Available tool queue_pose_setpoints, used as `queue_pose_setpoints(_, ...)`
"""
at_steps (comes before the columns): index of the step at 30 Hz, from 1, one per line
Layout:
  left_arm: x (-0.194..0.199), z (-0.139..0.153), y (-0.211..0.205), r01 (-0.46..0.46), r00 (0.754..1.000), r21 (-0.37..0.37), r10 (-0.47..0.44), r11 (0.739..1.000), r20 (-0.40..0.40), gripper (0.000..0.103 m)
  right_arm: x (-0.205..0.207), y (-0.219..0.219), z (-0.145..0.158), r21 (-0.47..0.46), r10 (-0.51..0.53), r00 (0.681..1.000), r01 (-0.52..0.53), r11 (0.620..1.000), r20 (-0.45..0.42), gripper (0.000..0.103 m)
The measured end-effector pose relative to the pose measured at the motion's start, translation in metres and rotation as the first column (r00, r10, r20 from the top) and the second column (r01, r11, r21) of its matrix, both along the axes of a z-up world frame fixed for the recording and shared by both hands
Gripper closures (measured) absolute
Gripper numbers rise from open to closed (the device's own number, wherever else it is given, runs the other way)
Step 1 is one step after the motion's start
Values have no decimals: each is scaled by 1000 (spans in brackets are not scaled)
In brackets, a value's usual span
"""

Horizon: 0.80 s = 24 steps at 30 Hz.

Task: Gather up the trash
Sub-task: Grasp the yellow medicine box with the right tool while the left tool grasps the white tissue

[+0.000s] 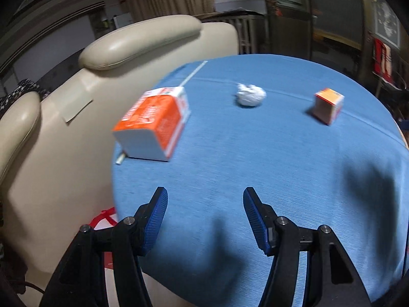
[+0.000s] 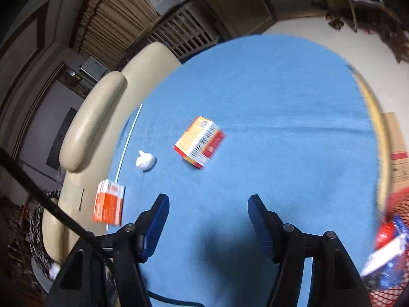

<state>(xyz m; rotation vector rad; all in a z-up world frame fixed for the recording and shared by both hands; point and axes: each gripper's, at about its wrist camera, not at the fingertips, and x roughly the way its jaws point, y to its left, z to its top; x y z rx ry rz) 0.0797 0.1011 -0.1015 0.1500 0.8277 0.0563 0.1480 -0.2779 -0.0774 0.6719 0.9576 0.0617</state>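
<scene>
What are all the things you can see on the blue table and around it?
table: one, round, covered in blue cloth, fills the middle of both views
big carton: one, orange and white, lying near the table's edge beside the chair
paper ball: one, white, crumpled, between the two boxes
small box: one, orange and white, apart from the paper ball
straw: one, white, thin, along the table edge behind the big carton
chair: one, cream, padded, beside the table
mesh basket: one, red, at the right edge of the right wrist view, wrappers inside
left gripper: one, black with blue pads, open, empty
right gripper: one, black with blue pads, open, empty
</scene>
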Motion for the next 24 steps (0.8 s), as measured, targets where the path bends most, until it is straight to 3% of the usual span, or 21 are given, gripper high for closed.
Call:
queue_pose_setpoints(4,5,1,13,-23,1000,10,23,1000,20,41,60,13,-21,77,-18,995,25,997,-99,35)
queue_pose_setpoints(7,12,2,20,-24,999,13,24,1000,30,41,98,22,-30,57,-51,987,61,997,-152,35)
queue_pose_setpoints(12,32,1,31,-27,999,-6,28,1000,29,41,155,39,-47,-38,-110,960,104,994,-259,33)
queue_pose_setpoints(17,55,0,42,-46,999,-22,47,999,26,41,195,62,-58,-227,-142,928,65,972,-345,33)
queue_pose_setpoints(20,72,1,44,-39,999,-74,40,996,11,41,198,79,-60,-313,-113,939,5,950,-326,33)
queue_pose_setpoints(24,109,5,35,-3,1000,-198,-2,980,-23,41,181,89,-65,-402,-21,963,-93,911,-269,51)
